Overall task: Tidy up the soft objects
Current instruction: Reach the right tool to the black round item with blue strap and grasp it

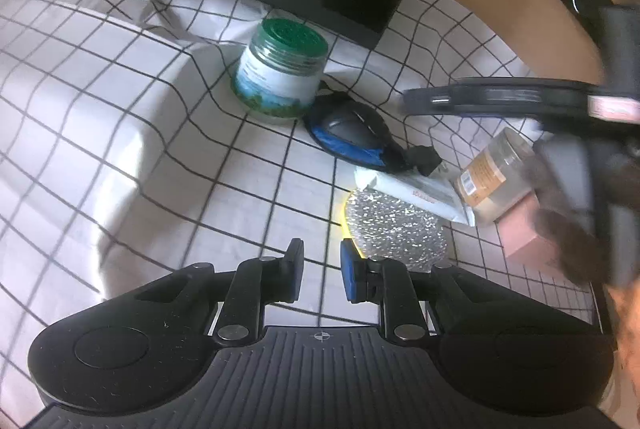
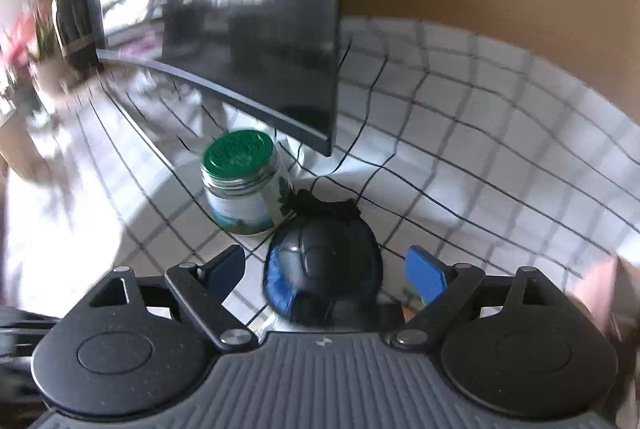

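A black and blue soft pouch with a mouse shape [image 1: 352, 133] lies on the checked cloth beside a green-lidded jar [image 1: 280, 69]. A silver glittery sponge [image 1: 394, 229] with a yellow edge lies just ahead of my left gripper [image 1: 320, 269], which is open a little and empty. A white packet [image 1: 416, 195] lies across the sponge's far side. My right gripper [image 2: 326, 269] is wide open, its fingers on either side of the pouch [image 2: 324, 269], not touching it. The right gripper's body [image 1: 560, 101] shows blurred in the left wrist view.
A dark monitor [image 2: 248, 29] stands behind the jar [image 2: 240, 181]. A clear jar with a tan label [image 1: 492, 177] lies tilted on a pink box [image 1: 528, 233] at the right. The checked cloth [image 1: 100, 109] is rumpled at the left.
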`<action>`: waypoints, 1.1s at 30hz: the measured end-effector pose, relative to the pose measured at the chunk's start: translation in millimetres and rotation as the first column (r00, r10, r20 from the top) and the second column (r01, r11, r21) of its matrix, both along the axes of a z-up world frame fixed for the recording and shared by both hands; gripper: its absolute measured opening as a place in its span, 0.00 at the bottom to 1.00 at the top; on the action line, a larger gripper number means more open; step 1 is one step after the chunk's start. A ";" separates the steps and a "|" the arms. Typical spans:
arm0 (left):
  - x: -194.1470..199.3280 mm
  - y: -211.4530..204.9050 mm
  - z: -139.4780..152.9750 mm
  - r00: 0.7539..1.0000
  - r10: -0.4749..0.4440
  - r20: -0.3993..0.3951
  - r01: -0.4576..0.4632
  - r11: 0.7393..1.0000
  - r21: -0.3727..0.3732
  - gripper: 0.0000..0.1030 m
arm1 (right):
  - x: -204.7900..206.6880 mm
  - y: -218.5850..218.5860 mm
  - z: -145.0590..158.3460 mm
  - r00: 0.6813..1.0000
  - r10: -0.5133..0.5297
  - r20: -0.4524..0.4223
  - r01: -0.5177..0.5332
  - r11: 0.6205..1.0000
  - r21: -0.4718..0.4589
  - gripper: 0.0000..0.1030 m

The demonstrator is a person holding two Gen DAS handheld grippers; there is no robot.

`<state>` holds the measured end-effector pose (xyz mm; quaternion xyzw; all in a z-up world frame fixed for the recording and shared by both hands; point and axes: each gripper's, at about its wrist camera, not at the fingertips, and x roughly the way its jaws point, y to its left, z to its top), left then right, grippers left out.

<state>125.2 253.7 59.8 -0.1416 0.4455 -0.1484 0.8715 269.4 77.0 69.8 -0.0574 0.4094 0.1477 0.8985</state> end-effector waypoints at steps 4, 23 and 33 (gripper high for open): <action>0.4 12.2 0.5 1.000 0.004 -0.002 -0.004 1.000 0.004 0.21 | 34.1 10.6 -27.5 0.998 -0.016 -0.067 0.012 0.998 -0.060 0.85; 6.6 26.2 -11.4 0.998 0.029 -0.050 -0.029 1.000 -0.004 0.21 | 44.9 0.9 -49.1 0.989 -0.030 -0.143 0.032 0.999 0.010 0.76; 14.7 4.0 -12.6 0.998 0.023 -0.052 -0.024 1.000 -0.013 0.21 | -45.2 -4.7 19.3 0.999 0.040 0.019 -0.040 0.998 0.042 0.72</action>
